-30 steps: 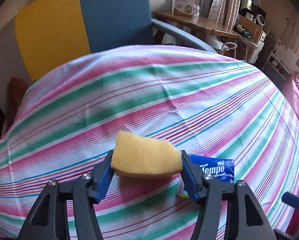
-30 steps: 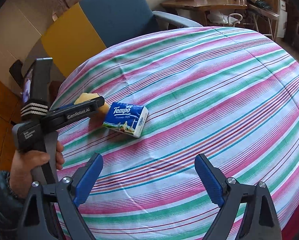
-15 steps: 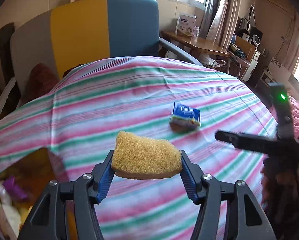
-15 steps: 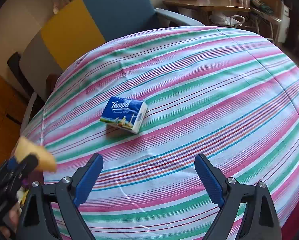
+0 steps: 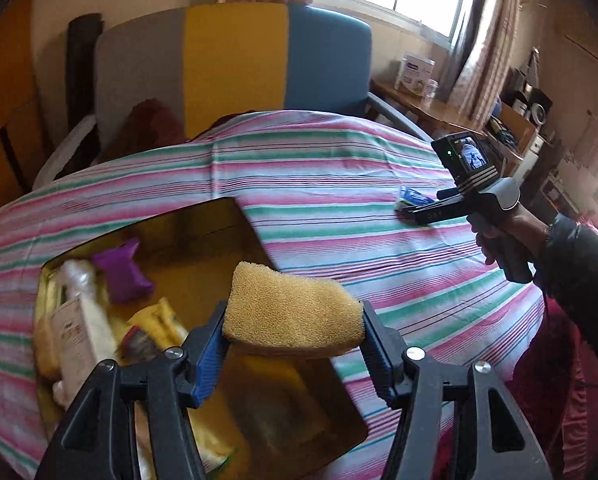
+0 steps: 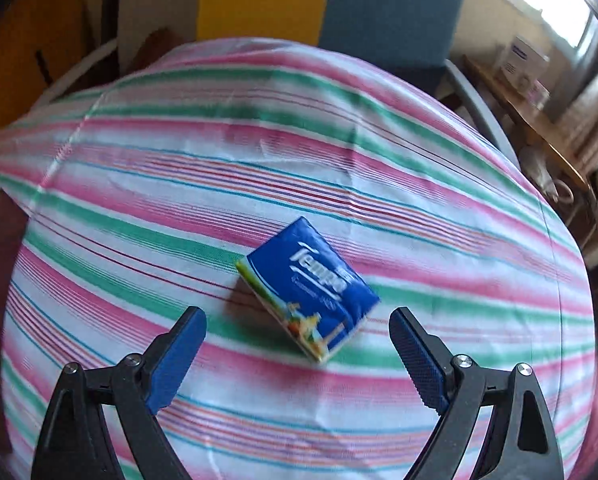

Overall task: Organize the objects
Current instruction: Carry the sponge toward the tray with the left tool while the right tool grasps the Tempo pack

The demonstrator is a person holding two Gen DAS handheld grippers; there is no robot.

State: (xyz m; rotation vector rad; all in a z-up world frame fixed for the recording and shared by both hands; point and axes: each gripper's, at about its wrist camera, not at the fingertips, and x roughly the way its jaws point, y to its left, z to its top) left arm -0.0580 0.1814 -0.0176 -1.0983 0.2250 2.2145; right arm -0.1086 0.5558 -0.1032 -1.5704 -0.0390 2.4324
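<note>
Since half a second ago, our left gripper [image 5: 293, 326] has carried the yellow sponge [image 5: 291, 310] away from the striped tablecloth [image 5: 339, 184] and now holds it above the open cardboard box [image 5: 219, 220], while our right gripper [image 6: 297, 354] has come much closer to the blue tissue pack [image 6: 311, 290], which now lies just ahead of its tips and between their lines.

We keep the left jaws closed on the two short ends of the sponge. It looks light, soft and porous, and it bulges a little between the pads, so we judge that a gentle squeeze is enough and it will not slip or break. The box already holds a white bottle [image 5: 83, 320], a purple pouch [image 5: 121, 270] and some yellow packets, but we see free room directly under the sponge.

The right jaws stand wide open and hold nothing. The tissue pack lies flat on the cloth, turned diagonally to the fingers. We think it is light, slightly squashy and smooth in its wrapper, so we should take it across its narrower sides, after turning the wrist. Around it the cloth is open, and the table edge is well apart from it.
</note>
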